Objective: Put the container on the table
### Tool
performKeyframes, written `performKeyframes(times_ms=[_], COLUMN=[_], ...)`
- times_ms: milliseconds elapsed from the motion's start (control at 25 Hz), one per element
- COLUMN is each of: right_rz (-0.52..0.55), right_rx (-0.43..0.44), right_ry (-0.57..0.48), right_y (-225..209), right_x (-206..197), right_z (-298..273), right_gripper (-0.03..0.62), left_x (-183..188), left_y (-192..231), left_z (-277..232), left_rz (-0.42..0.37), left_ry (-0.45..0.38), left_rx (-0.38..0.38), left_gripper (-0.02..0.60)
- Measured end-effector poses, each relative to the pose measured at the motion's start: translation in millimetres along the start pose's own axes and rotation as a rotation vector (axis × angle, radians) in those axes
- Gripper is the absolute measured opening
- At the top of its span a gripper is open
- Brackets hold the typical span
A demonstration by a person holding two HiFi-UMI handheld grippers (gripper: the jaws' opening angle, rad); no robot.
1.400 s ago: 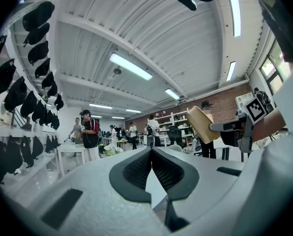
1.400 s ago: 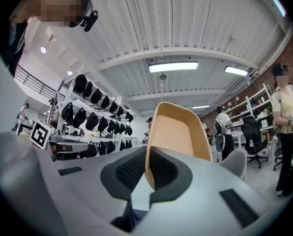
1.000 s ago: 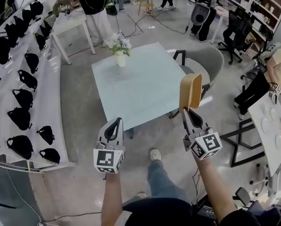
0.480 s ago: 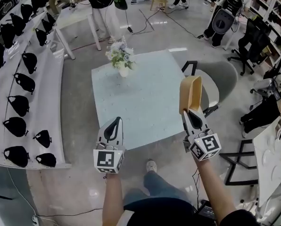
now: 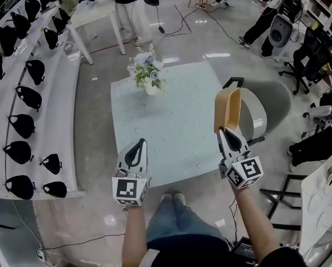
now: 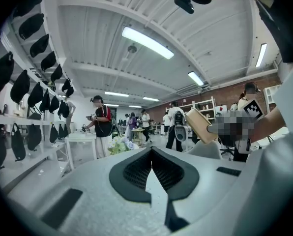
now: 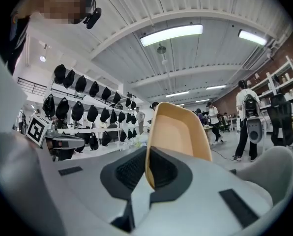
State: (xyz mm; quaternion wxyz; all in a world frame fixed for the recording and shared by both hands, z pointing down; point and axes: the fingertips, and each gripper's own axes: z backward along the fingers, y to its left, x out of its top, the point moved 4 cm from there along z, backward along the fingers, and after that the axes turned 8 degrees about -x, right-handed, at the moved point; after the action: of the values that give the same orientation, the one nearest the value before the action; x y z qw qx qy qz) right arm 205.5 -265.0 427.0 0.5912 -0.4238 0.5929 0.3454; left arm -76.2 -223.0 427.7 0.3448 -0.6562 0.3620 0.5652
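Note:
A tan, tray-like container [image 5: 227, 109] stands on end above my right gripper [image 5: 229, 133], which is shut on its lower rim. In the right gripper view the container [image 7: 178, 134] rises between the jaws and fills the middle. It hangs over the right edge of the pale blue table [image 5: 171, 138], in the air. My left gripper [image 5: 135, 149] is shut with nothing in it, held over the table's near left corner. In the left gripper view the jaws [image 6: 151, 167] meet and the container [image 6: 201, 126] shows at the right.
A vase of flowers [image 5: 148, 74] stands at the table's far left. A grey chair [image 5: 263, 107] sits by the table's right side. White shelves with black caps [image 5: 29, 93] run along the left. People stand at the back by a white table [image 5: 96, 15].
The view has closed in on the blue table, which now lies under both grippers. Both grippers keep their pose, the right one still holding the container upright.

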Motion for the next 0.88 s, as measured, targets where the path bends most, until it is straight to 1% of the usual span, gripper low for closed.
performKeyframes(times_ms=[160,320,480,720,880], right_rz=[0.007,0.036,0.079,0.183,0.277], right_rx=[0.009,0.03,0.062,0.151,0.251], right_ry=[0.023,0.051,0.102,0.211,0.305], right_y=[1.4,2.0,8.3,27.8,45.5], right_x=[-3.5,-10.3,-25.2,-64.2,-96.8], right_z=[-16.0,-31.1,-39.6,-54.5,-65.8], right_gripper=[0.015,0.015,0.015,0.014,0.014], left_x=[-2.7,-8.6,-17.8,-39.3,-56.7], left_y=[12.1,21.2,25.8,28.5,28.7], left_z=[-8.5,-16.2,-18.9,-18.3,-18.7], left_rz=[0.014,0.021,0.031,0.043,0.063], left_ry=[0.013,0.024,0.04,0.068,0.097], left_rx=[0.002,0.003,0.002,-0.006,-0.009], left_gripper=[0.002,0.002,0.002,0.002,0.002])
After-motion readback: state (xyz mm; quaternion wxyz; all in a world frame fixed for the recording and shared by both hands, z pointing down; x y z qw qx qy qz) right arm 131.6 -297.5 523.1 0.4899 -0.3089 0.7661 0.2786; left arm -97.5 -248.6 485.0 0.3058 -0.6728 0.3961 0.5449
